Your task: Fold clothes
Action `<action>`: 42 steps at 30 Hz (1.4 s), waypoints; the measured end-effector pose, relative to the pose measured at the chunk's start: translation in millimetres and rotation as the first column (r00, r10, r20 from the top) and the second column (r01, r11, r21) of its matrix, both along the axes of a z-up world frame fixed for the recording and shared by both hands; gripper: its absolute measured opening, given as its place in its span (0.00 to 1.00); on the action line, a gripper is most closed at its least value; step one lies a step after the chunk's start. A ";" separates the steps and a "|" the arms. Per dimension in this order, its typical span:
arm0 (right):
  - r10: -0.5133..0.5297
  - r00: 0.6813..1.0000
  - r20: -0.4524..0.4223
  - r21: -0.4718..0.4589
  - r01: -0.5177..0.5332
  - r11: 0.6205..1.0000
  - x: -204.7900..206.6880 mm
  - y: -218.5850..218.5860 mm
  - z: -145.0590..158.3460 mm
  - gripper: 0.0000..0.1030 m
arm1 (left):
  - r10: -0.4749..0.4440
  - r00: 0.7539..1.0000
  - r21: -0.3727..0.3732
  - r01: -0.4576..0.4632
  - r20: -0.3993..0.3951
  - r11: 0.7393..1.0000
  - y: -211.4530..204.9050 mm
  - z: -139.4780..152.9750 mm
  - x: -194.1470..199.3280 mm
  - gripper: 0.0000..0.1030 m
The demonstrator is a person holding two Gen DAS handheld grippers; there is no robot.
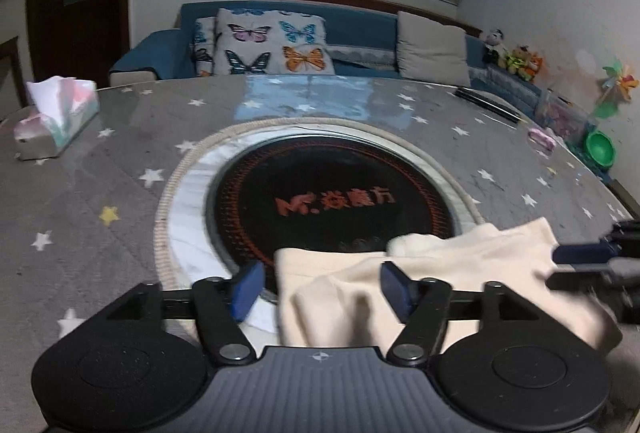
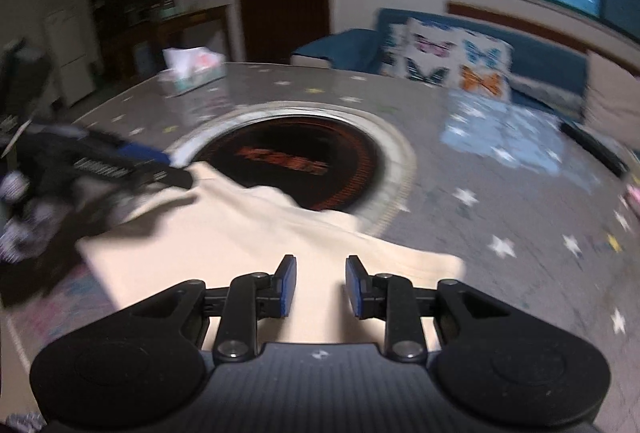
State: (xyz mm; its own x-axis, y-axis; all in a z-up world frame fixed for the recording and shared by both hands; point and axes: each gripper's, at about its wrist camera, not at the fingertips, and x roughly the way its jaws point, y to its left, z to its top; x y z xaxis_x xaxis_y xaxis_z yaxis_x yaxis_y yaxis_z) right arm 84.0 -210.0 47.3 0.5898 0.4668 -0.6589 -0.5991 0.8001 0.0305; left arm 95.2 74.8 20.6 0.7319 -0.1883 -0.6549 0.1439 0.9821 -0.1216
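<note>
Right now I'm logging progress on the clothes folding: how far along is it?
Early. The cream garment lies rumpled on the star-patterned table, one edge over the dark round center plate; no neat fold shows. Both the left tongs and right tongs are open above the cloth, gripping nothing. Left: grasp, fold, flatten.

Cream garment (image 1: 460,273) on starred table (image 1: 120,153); left hand-held gripper (image 1: 322,287) agape above it

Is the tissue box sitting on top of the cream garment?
No, the tissue box stands on the far left of the table, well apart from the cream garment.
</note>
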 end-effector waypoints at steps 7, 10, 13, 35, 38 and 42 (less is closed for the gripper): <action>0.265 0.963 0.044 -0.063 -0.262 0.963 -35.3 64.0 6.8 0.39 | 0.093 0.996 0.008 -0.093 0.009 0.996 29.2 8.1 -12.7 0.93; 0.368 0.928 0.062 -0.110 -0.360 0.926 -50.9 94.4 3.4 0.41 | 0.140 0.990 -0.002 -0.140 -0.013 0.990 41.2 6.6 -18.0 0.94; 0.447 0.890 0.087 -0.163 -0.430 0.888 -64.1 120.6 -1.6 0.48 | 0.175 0.984 -0.036 -0.176 -0.042 0.984 51.6 3.5 -23.2 0.94; 0.397 0.900 0.178 -0.154 -0.373 0.915 -74.3 133.9 2.4 0.13 | 0.152 0.946 -0.478 -0.278 -0.286 0.833 57.2 -11.9 -38.3 0.90; 0.376 0.909 0.180 -0.111 -0.361 0.926 -73.1 122.2 8.9 0.12 | 0.131 0.939 -0.508 -0.286 -0.319 0.813 48.4 -15.2 -35.2 0.82; 0.365 0.913 0.183 -0.071 -0.358 0.931 -75.0 111.4 13.2 0.12 | 0.086 0.934 -0.551 -0.277 -0.347 0.787 35.7 -23.2 -29.9 0.55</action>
State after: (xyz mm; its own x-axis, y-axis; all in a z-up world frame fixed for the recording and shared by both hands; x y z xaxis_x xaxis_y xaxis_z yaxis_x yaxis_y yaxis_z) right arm 9.0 -98.6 60.5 0.5006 0.6501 -0.5716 -0.8394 0.5261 -0.1368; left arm 65.3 110.4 -2.6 0.5883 -0.4853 -0.6469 -0.1651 0.7110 -0.6835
